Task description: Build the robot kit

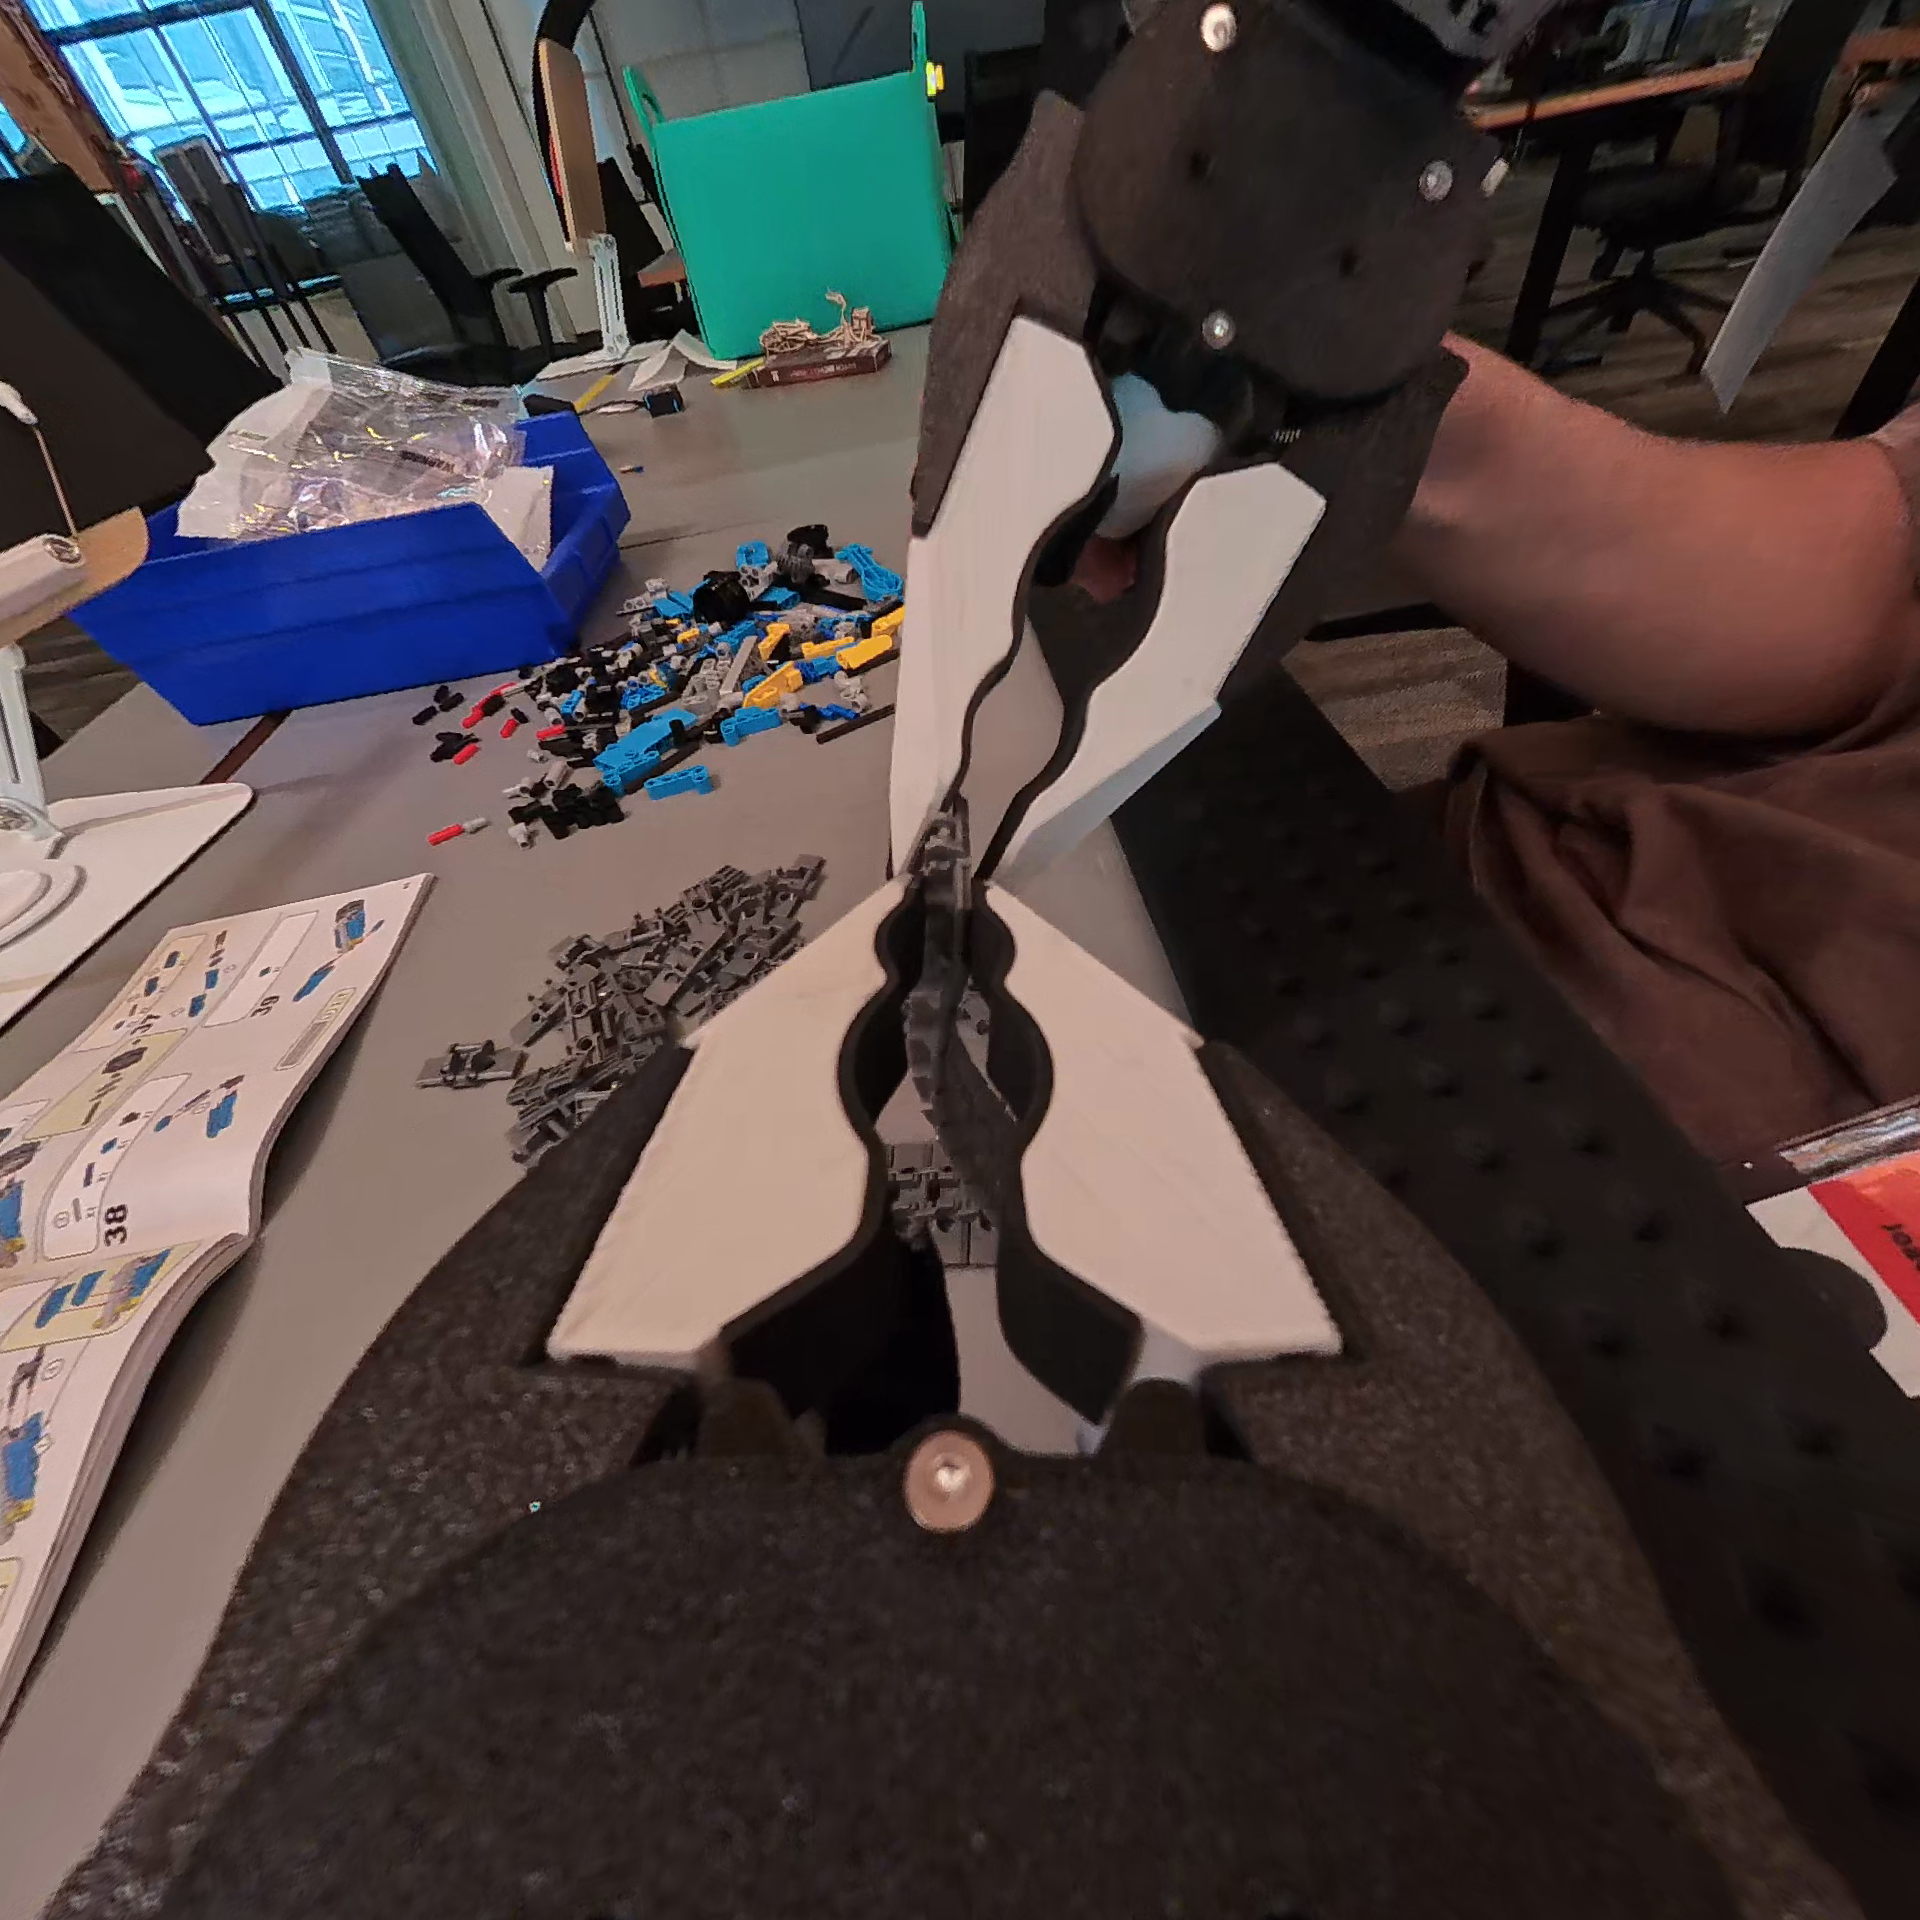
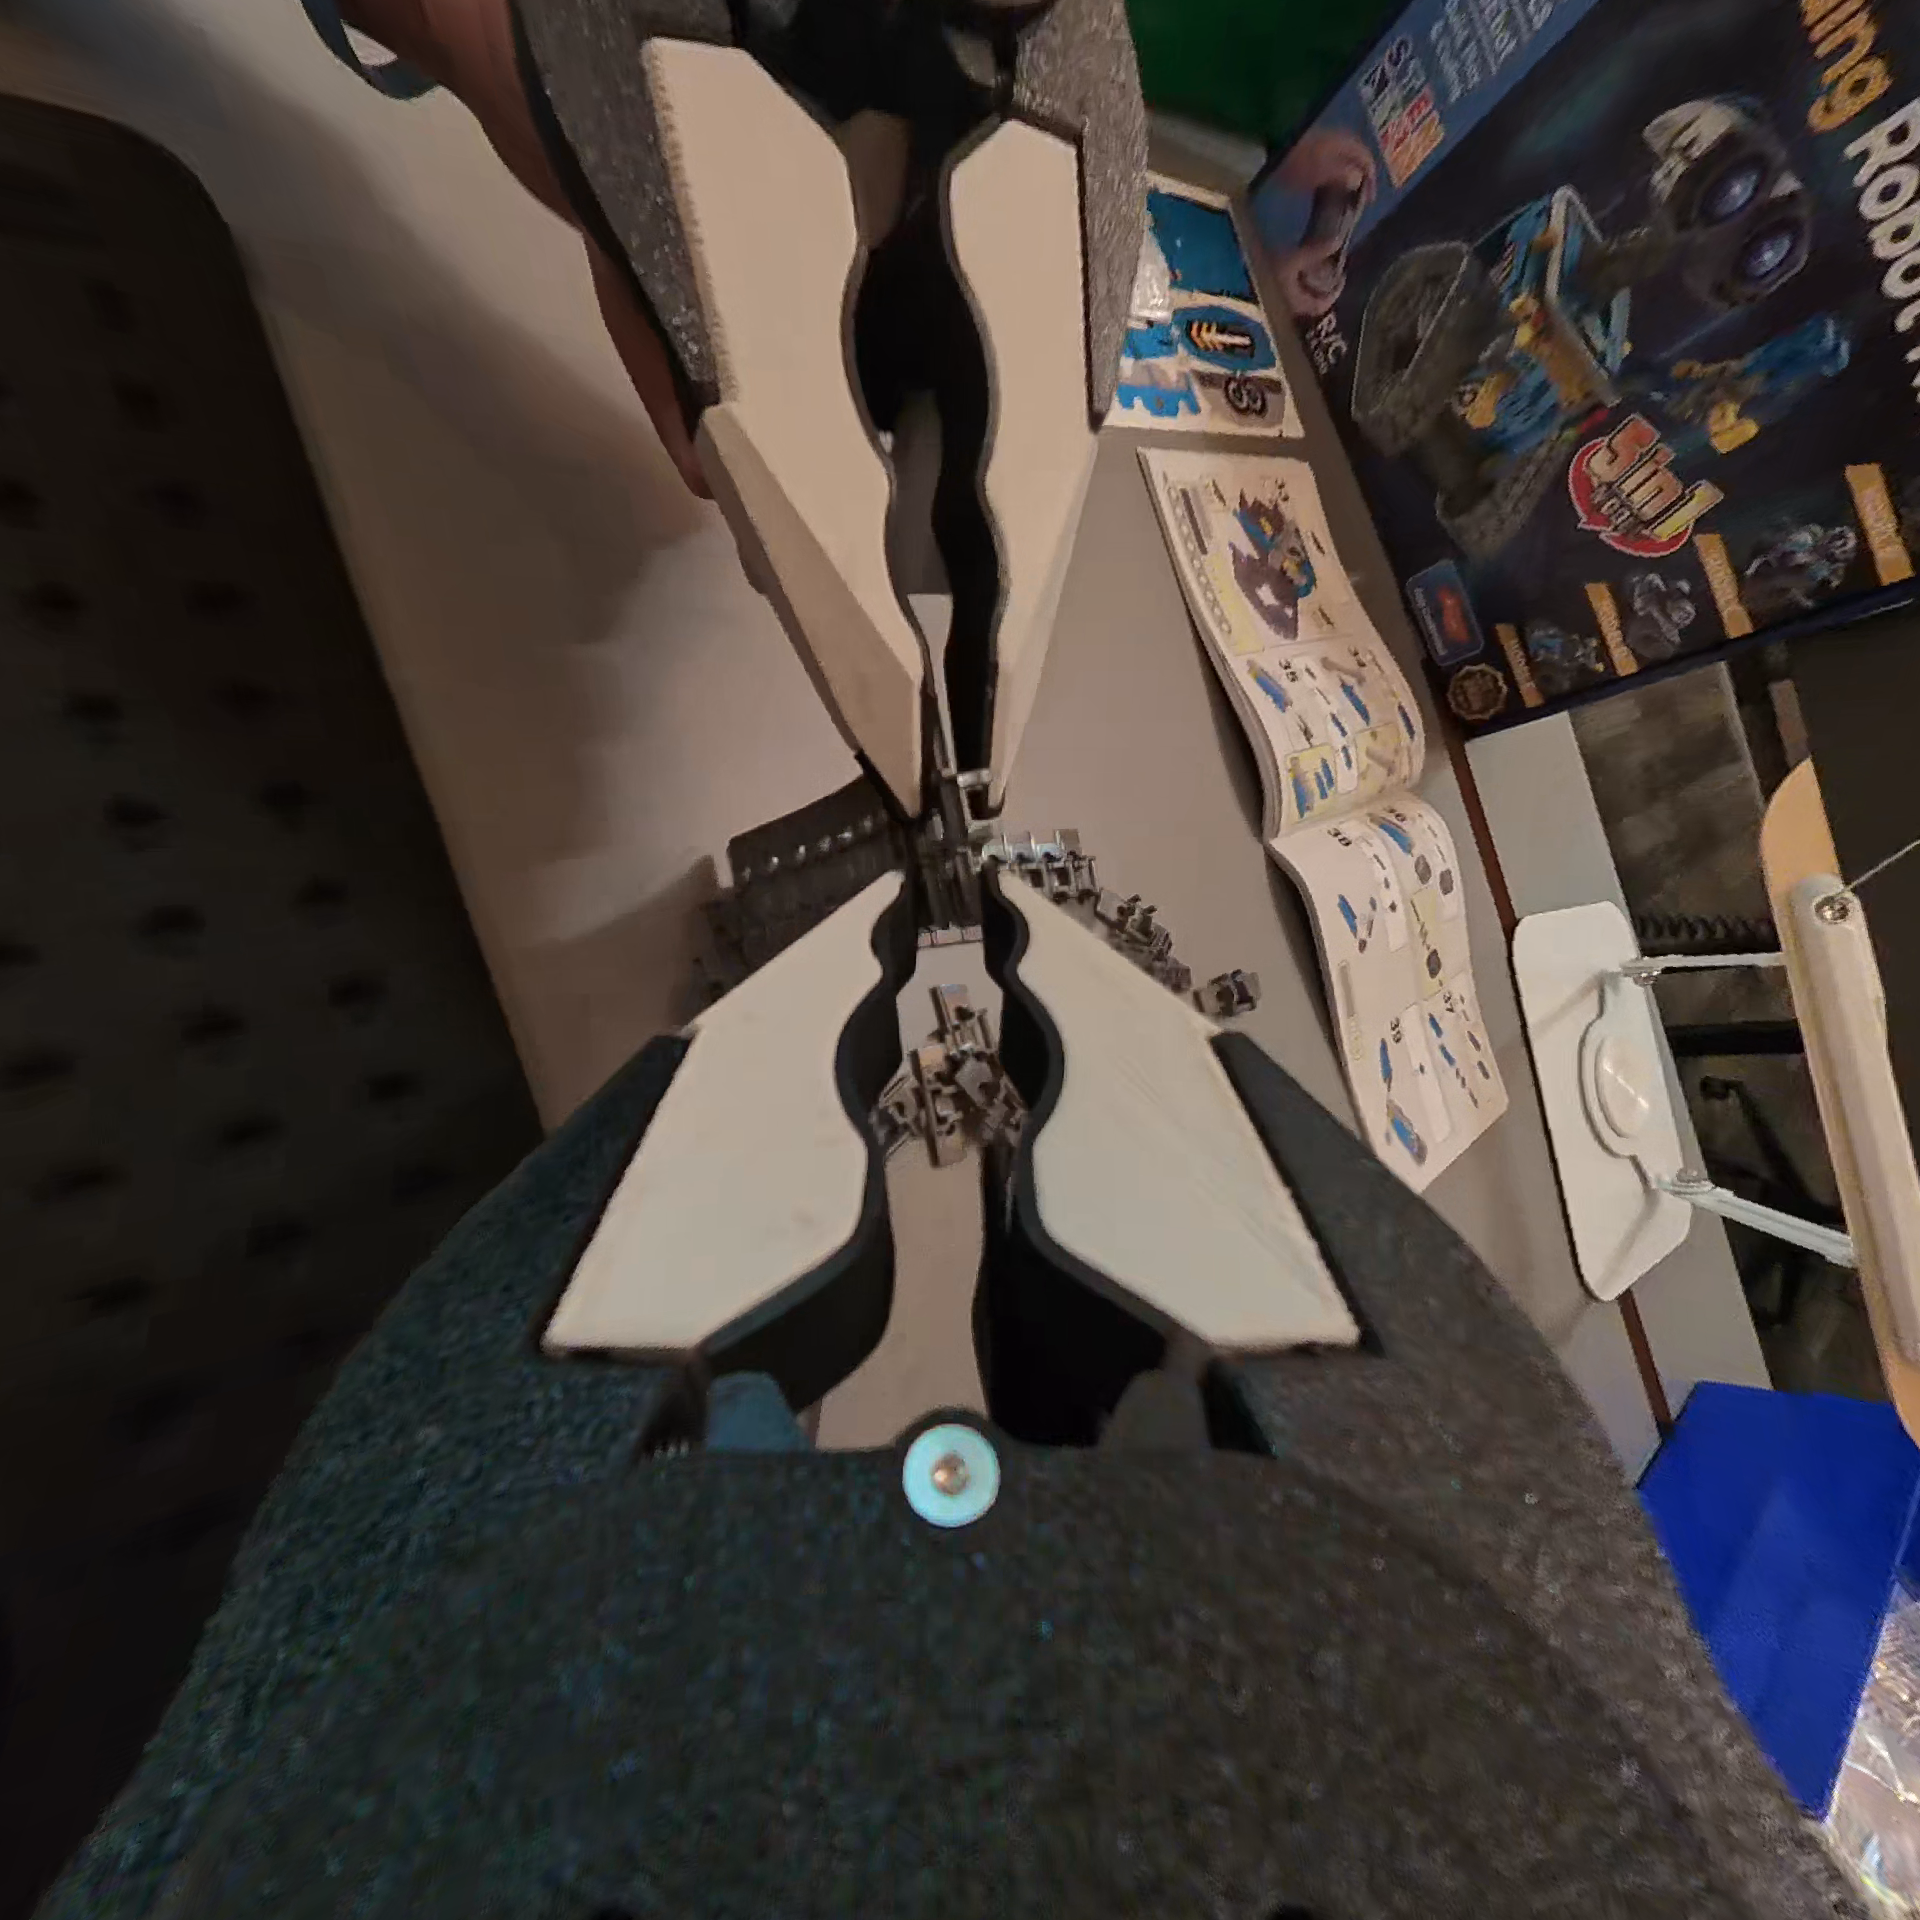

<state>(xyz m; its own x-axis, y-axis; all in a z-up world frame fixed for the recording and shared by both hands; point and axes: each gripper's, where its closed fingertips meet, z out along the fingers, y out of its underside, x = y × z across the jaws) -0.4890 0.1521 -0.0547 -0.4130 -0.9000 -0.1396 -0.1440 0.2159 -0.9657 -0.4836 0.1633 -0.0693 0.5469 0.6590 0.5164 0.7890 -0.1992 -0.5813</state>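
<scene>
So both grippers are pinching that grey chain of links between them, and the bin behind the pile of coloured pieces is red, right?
Not quite: the bin is blue, as the left wrist view shows. The rest holds: the left gripper and the right gripper meet tip to tip, both shut on the grey chain of links, and the bin sits behind the pile of coloured pieces.

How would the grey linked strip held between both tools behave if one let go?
The grey linked strip looks jointed from many small links, so it would probably flop and dangle. It seems light. Both the left tool and right tool pinch it narrowly, so it might slip.
</scene>
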